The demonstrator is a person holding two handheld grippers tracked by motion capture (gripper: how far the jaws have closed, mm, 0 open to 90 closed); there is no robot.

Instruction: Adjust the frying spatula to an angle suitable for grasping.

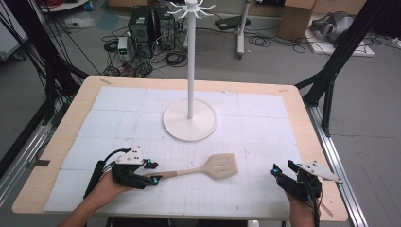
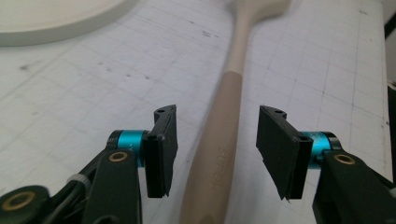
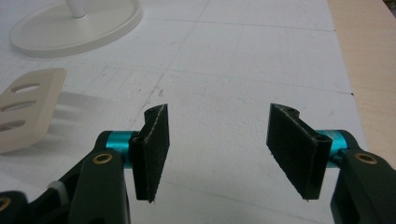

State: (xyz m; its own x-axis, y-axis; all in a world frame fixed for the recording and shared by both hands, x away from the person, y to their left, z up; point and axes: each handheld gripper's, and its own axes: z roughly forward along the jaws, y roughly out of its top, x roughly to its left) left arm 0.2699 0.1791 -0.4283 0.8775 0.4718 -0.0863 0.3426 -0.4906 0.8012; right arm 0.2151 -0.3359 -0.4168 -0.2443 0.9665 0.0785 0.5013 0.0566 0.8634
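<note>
Left gripper (image 2: 217,154) wide, straddling spatula (image 2: 224,140) handle flat on counter (image 1: 293,94): better to close squarely mid-handle. Right gripper (image 3: 217,149) wide, empty, well apart.

We see two black computer towers (image 1: 151,28) on the floor at 11 o'clock beyond the table, with cables (image 1: 175,59) tangled around them. A cardboard box (image 1: 295,19) sits at 1 o'clock, and a black frame strut (image 1: 347,45) at 2 o'clock.

Spatula (image 1: 208,168) lies before stand (image 1: 190,119) on table (image 1: 293,99).
</note>
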